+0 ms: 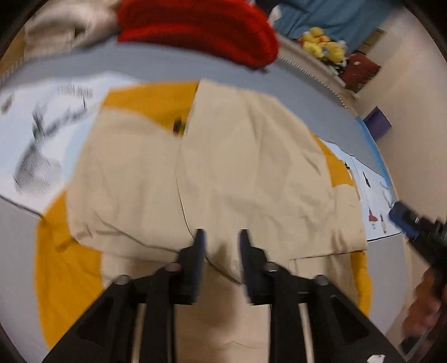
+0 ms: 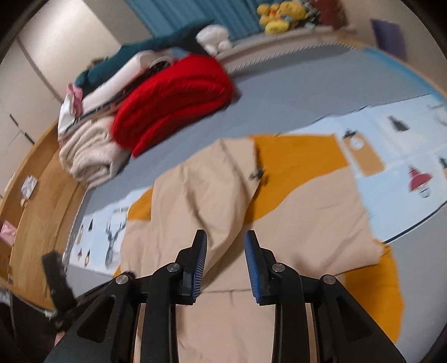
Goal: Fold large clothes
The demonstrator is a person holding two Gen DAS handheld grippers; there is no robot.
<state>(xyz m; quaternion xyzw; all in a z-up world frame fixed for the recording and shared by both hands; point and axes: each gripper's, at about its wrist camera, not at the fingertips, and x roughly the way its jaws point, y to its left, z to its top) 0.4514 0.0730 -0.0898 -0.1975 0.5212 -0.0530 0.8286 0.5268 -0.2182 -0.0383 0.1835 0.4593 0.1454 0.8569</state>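
Hovering grippers: both claws hang above a bed, each spread with nothing between the fingers.
Left gripper (image 1: 220, 233): fingers parted, poised over the near middle of the beige garment; whether the tips touch the cloth cannot be told.
Right gripper (image 2: 225, 234): blue-padded fingers parted, poised above the near edge of the same garment; it also shows at the right edge of the left wrist view.
Beige garment (image 1: 223, 167): large, tan, spread across the middle of the bed, with a flap folded over from the far side and a dark seam running down the centre.
Orange patch (image 1: 64, 279): bright yellow-orange fabric showing beyond the garment on its left, right and far sides.
Printed sheet (image 2: 405, 145): pale blue, with small deer and figure pictures, lying under the garment.
Grey bed cover (image 2: 307, 92): beyond the printed sheet.
Red knit (image 2: 173, 97): folded, at the far left.
Cream blanket (image 2: 89, 156): folded, just left of the red knit.
Yellow plush toys (image 2: 279, 14): on the far ledge.
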